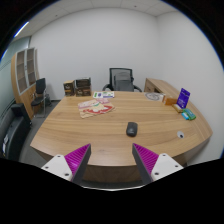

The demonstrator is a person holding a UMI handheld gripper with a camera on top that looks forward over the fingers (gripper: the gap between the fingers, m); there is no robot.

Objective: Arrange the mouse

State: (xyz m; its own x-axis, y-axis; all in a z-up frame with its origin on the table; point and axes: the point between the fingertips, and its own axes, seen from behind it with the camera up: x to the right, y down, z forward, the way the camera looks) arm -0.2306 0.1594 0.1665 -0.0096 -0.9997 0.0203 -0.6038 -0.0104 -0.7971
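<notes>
A dark grey mouse (131,128) lies on the wooden conference table (100,135), well beyond my fingers and slightly right of the midline between them. My gripper (112,160) hovers above the table's near edge, open, with nothing between its magenta pads (76,158). Both fingers are apart from the mouse by a wide stretch of bare tabletop.
Farther along the table lie papers and colourful items (96,106), a purple box (183,97) and a teal object (187,115) at the right. Black office chairs (121,79) stand at the far end and left side. Wooden cabinets (25,72) line the left wall.
</notes>
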